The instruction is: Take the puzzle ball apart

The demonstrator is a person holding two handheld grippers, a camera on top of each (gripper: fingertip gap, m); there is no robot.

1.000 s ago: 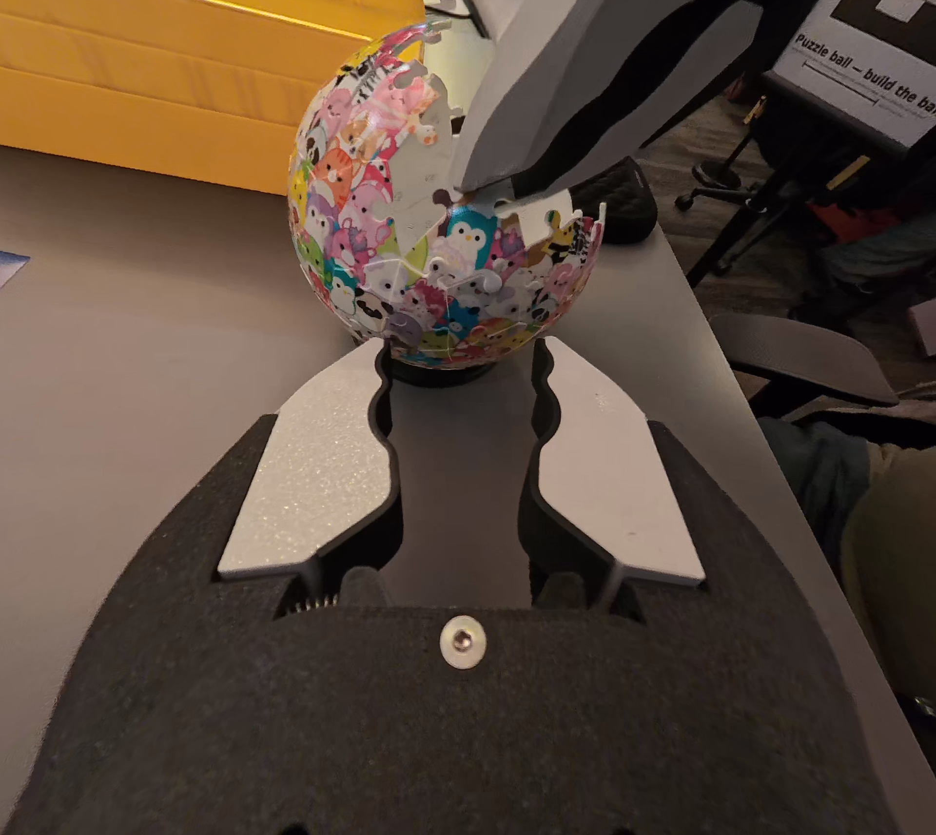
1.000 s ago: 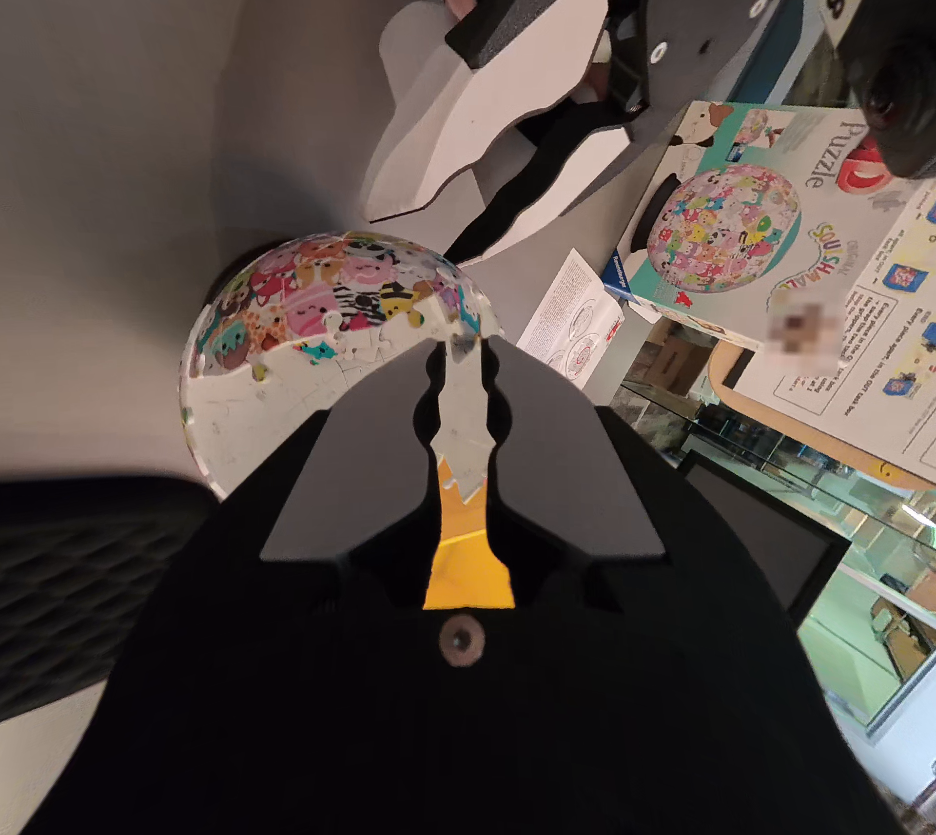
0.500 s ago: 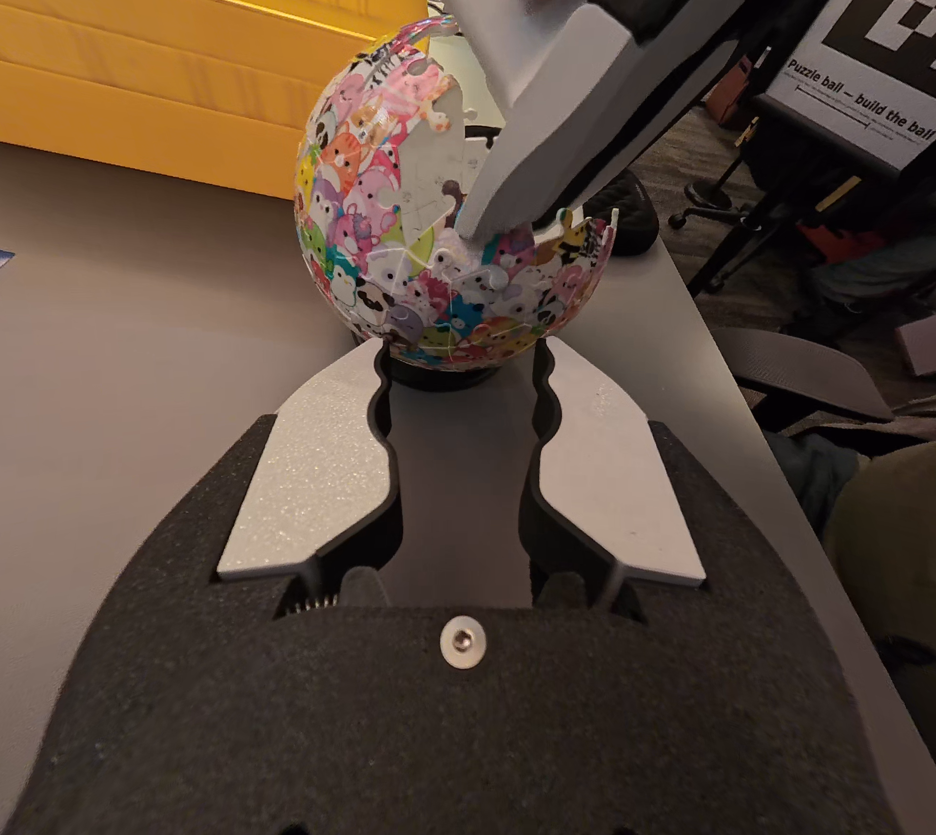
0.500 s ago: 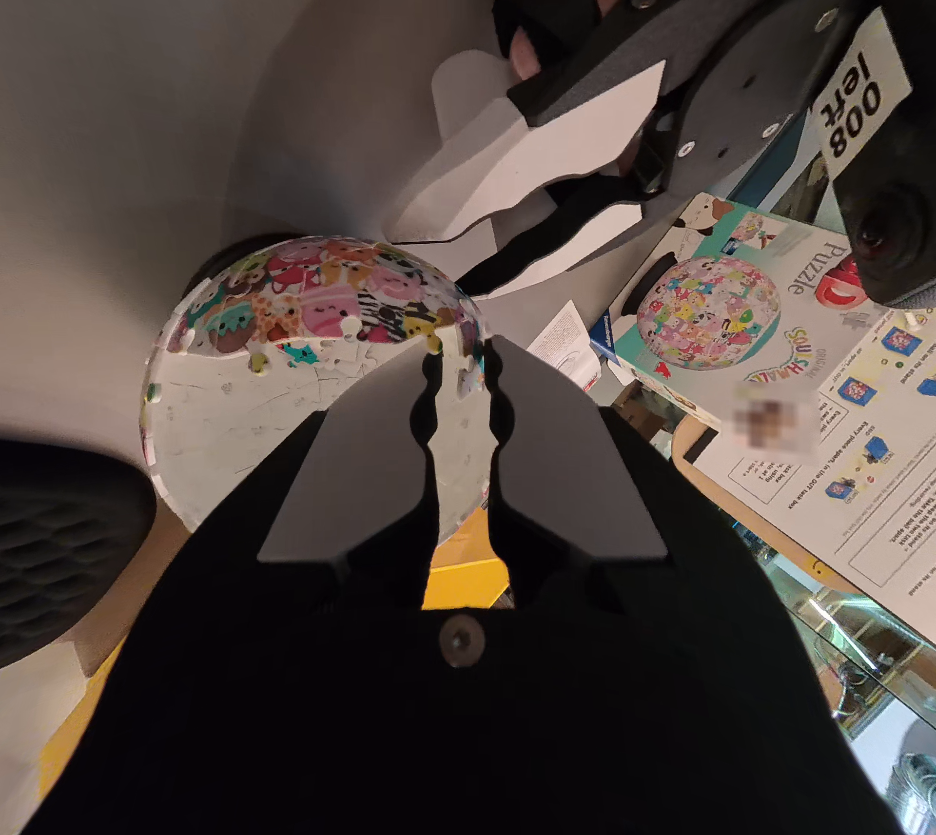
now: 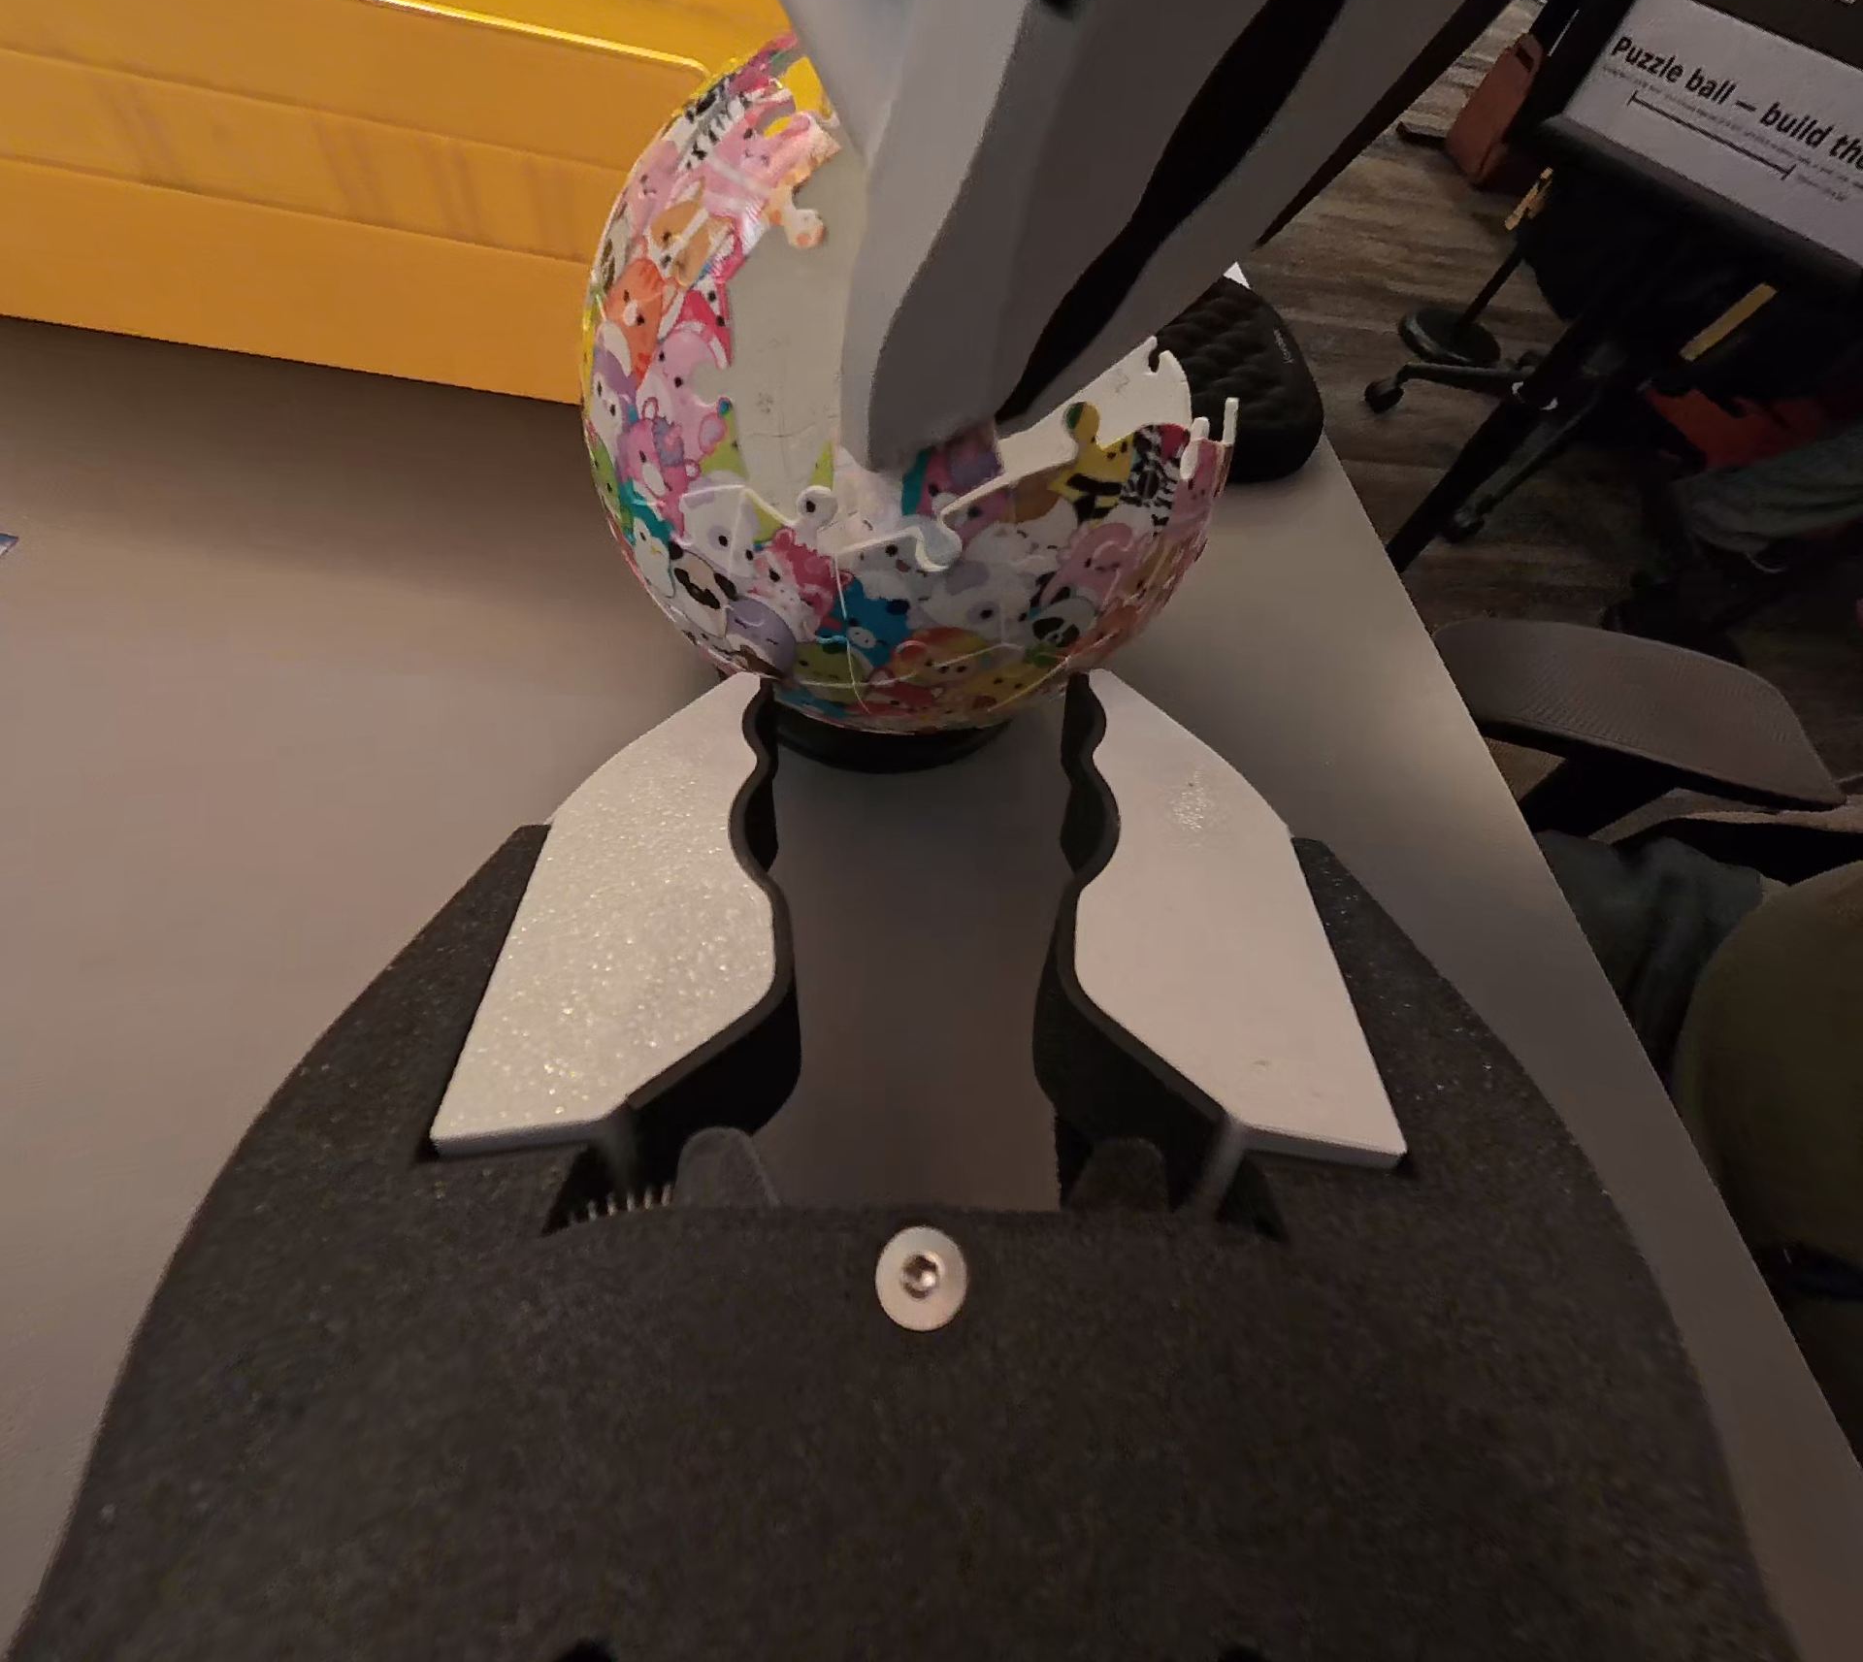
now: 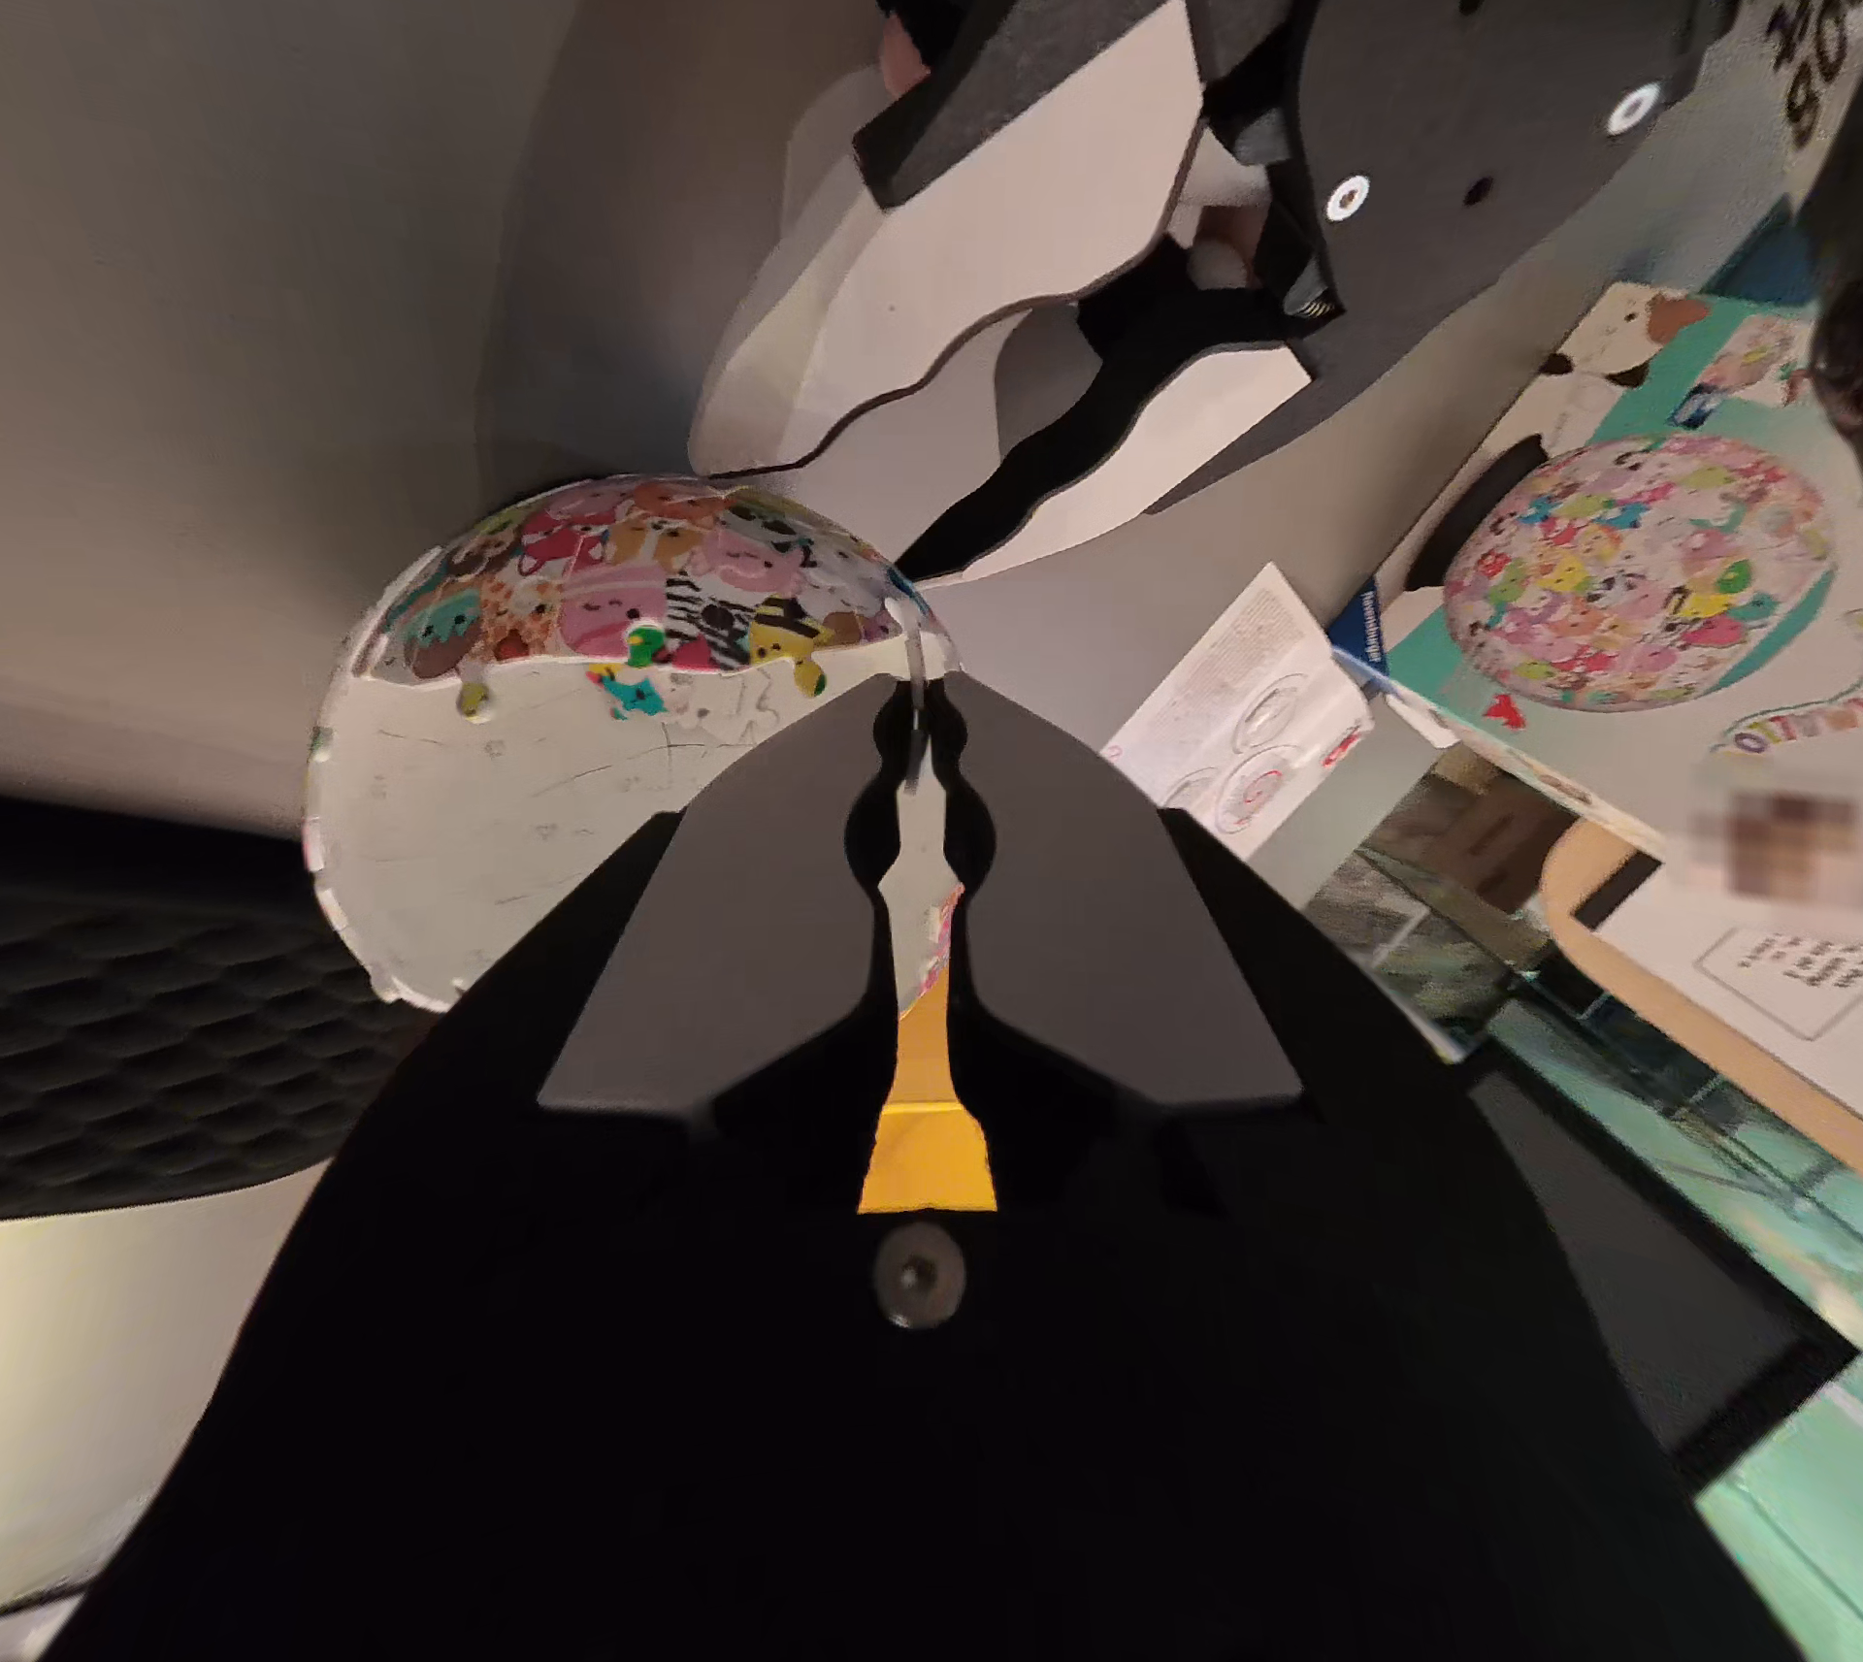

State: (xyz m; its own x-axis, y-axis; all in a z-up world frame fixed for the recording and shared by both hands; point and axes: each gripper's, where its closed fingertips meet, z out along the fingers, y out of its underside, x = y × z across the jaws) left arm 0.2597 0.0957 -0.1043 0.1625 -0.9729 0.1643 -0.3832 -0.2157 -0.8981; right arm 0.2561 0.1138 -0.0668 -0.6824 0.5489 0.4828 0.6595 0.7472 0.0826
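Gripping a puzzle ball [image 6: 605, 706] rim piece [image 6: 915, 737]: right hand-held gripper [image 6: 915, 686].

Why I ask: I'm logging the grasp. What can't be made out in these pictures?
- Left wrist view: the right claw hides its own grip on the puzzle ball.
- Right wrist view: whether the piece it pinches is loose; only an edge shows.
- Right wrist view: the ball hides its stand.
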